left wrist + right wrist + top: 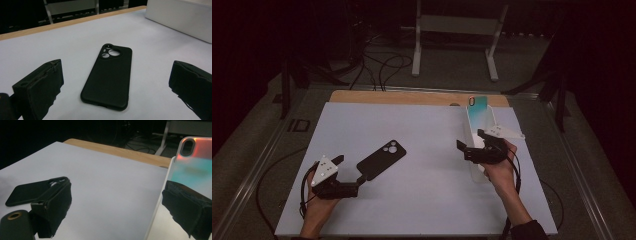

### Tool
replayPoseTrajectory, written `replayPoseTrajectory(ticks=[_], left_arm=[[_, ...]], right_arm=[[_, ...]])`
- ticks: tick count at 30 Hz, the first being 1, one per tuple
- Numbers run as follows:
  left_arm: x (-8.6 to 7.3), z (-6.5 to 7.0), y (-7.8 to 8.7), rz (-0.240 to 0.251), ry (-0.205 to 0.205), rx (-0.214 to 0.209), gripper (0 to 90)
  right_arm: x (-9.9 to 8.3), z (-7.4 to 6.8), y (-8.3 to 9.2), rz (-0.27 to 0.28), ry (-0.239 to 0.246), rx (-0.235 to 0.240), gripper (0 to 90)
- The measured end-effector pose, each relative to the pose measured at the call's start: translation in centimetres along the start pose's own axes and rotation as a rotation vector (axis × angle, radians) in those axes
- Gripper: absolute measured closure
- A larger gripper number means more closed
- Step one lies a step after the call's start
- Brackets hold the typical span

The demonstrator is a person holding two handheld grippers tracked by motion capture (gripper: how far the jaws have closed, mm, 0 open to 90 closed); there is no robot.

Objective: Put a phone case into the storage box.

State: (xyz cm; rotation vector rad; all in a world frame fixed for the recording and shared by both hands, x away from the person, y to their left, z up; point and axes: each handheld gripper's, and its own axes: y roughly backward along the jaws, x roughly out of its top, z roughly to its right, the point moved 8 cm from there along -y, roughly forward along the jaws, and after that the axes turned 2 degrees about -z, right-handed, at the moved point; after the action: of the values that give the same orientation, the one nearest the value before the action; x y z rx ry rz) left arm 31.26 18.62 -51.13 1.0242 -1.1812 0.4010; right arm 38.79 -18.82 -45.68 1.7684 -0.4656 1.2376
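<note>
Both my jaws stand wide, holding nothing.

My left gripper (348,172) has its jaws spread either side of the black phone case (108,75), which lies flat on the white sheet of the bench (422,200), its near edge just ahead of me and bare sheet all round it. My right gripper (472,142) gapes over the long edge of the white box (475,172), where a teal-pink phone case (192,162) rests.

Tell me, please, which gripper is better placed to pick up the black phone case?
The left gripper. Its open fingers already face the black phone case from close by. The right gripper is over the white tray, farther away.
</note>
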Motion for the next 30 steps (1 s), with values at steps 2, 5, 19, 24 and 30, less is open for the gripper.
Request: replayPoseTrajectory(ticks=[2, 5, 19, 24, 30], left_arm=[[0.0, -0.1, 0.0, 0.001, 0.002, 0.001, 0.2], [0.1, -0.1, 0.1, 0.002, 0.004, 0.002, 0.2], [0.2, -0.1, 0.1, 0.003, 0.011, -0.001, 0.2], [0.3, -0.1, 0.2, 0.003, 0.010, -0.002, 0.2], [0.4, -0.1, 0.3, 0.005, 0.007, -0.002, 0.2]], right_arm=[[-0.4, -0.2, 0.3, -0.005, 0.007, -0.002, 8.8], [-1.1, -0.5, 0.8, -0.001, 0.008, 0.009, 8.9], [-4.2, -0.8, 2.9, 0.033, 0.039, -0.013, 9.0], [-5.3, -0.6, 3.7, 0.063, 0.035, -0.011, 9.0], [-6.0, -0.5, 4.5, 0.086, 0.058, -0.008, 9.0]])
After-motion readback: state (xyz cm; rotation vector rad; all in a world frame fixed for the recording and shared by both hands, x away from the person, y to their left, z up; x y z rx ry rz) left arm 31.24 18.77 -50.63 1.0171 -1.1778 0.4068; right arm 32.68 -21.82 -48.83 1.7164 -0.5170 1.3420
